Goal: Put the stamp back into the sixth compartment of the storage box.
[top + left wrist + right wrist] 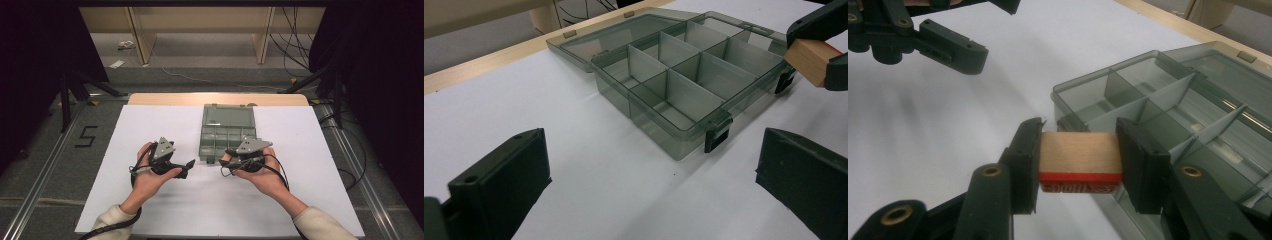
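Observation:
A wooden stamp block with a red base is clamped across its width by my right gripper, just in front of the near corner of a smoky clear compartment box. From the left gripper view the same block hangs beside the box's front right latch. The box lies open in the middle of the table, its lid flat behind it and its compartments looking empty. My left gripper stands open over bare white surface, facing the box. In the high view the left gripper and right gripper point toward each other.
A white sheet covers the wooden table. Two black latches stick out from the box's near wall. Cables trail from both grippers toward the person. Dark stands and floor cables surround the table.

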The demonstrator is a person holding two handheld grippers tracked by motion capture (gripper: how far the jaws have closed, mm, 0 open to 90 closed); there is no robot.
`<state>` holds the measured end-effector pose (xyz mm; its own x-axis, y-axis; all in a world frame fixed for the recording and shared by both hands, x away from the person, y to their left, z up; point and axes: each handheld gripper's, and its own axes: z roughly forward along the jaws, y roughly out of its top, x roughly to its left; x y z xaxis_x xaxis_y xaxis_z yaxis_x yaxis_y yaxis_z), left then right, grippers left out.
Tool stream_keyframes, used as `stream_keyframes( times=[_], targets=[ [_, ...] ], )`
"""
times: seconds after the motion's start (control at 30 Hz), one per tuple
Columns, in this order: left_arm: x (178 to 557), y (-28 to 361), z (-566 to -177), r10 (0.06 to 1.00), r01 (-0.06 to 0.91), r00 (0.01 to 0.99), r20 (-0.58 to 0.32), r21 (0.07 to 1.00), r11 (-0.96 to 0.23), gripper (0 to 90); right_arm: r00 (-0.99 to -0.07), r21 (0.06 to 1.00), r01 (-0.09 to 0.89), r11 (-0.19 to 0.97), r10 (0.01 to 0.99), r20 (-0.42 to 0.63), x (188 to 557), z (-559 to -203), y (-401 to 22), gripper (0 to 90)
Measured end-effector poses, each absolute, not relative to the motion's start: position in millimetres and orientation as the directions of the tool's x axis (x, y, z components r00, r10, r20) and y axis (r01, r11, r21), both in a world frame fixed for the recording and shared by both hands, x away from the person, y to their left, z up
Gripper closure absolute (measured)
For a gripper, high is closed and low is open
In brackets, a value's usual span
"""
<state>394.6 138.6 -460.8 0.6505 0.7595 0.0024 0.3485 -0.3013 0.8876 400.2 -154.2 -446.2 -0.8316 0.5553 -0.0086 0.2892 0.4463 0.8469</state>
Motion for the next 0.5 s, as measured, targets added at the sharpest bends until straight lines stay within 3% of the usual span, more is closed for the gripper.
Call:
stream_keyframes(
  times=[0.5],
  targets=[
    [394.6, 138.6, -460.9, 0.758, 0.349, 0.652, 0.002, 0.887, -0.303, 0.0, -0.822, 0.846, 0.299, 0.441, 0.570, -0.007, 409.8, -446.2, -153.4, 56.1]
  ],
)
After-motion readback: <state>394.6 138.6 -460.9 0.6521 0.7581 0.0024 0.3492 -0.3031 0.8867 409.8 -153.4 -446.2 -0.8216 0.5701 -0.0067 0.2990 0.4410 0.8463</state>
